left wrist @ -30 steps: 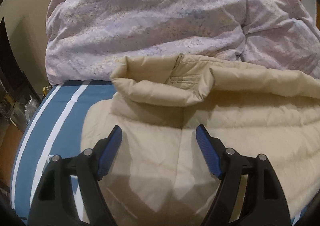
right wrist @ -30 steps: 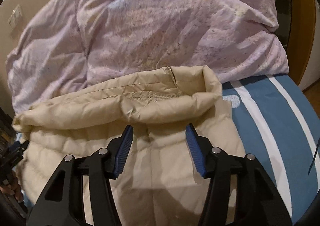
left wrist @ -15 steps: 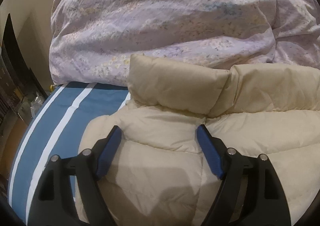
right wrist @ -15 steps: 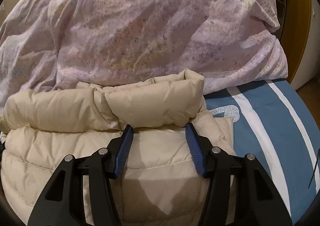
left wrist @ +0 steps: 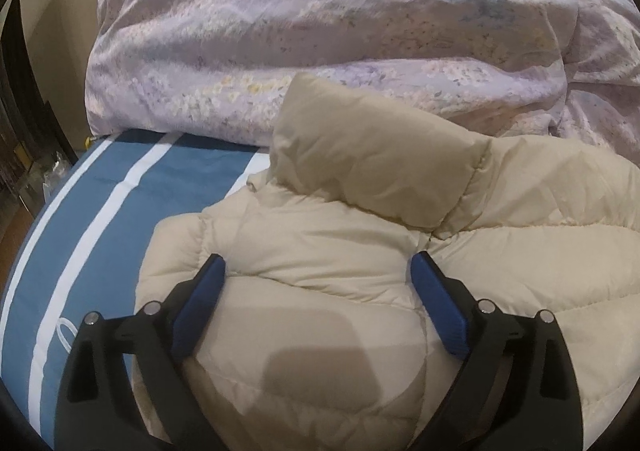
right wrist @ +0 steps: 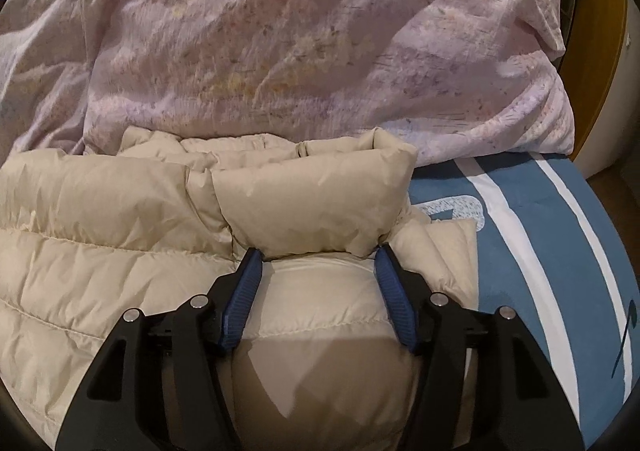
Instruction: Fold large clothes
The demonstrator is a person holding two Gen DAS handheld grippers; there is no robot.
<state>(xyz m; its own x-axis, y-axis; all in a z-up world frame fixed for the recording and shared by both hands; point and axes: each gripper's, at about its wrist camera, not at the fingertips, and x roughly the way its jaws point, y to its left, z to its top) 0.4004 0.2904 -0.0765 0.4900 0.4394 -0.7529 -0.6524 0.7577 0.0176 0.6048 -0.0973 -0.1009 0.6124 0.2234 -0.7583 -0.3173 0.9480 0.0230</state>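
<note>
Both claws lowered onto jacket (left wrist: 328,331); right view shows fold's open end.

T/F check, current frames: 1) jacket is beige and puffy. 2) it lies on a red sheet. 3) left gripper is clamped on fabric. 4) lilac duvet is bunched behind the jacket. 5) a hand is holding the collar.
1) True: the jacket is beige and quilted.
2) False: it lies on a blue sheet with white stripes.
3) False: the left gripper is open, jaws just widened, pads clear of the fabric.
4) True: the lilac duvet is heaped behind it.
5) False: no hand is visible; the collar sits free ahead of the open right gripper.
</note>
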